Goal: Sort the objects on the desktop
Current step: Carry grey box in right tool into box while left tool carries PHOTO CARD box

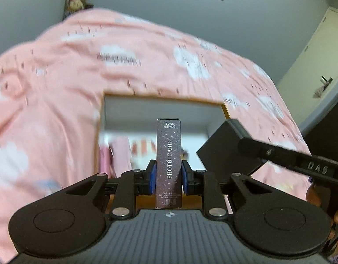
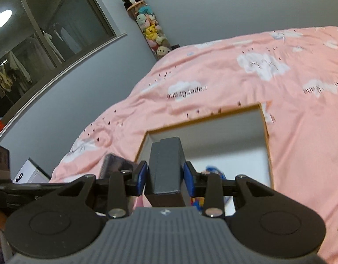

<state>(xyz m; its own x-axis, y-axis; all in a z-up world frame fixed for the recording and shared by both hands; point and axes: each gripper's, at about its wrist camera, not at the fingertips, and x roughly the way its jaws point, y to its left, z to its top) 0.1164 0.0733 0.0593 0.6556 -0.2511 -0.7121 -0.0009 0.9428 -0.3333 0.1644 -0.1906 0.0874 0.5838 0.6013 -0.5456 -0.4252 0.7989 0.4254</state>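
The left gripper [image 1: 169,179] is clamped on a photo card box [image 1: 169,165], a slim dark speckled carton that stands upright between the blue pads [image 1: 152,179], its printed narrow side facing the camera. The right gripper [image 2: 165,180] is clamped on a grey box [image 2: 165,168], a plain dark block held upright, with the blue pads [image 2: 188,180] pressed against its two sides.

Both boxes are held above an open tray [image 1: 162,99] with a thin wooden rim and pale inner walls, which sits on a pink quilt [image 1: 58,77] printed with white clouds. Inside the tray lie some blurred colourful items: pink and red-and-white shapes in the left wrist view, and something blue near the right gripper in the other; what they are cannot be told.

In the left wrist view the grey box and the right gripper's arm show at the right, just beside the photo card box. In the right wrist view the photo card box shows at the left, near the grey box.

On the far wall hangs a column of plush toys [image 2: 150,28] topped by a panda. A window [image 2: 36,33] is far left.
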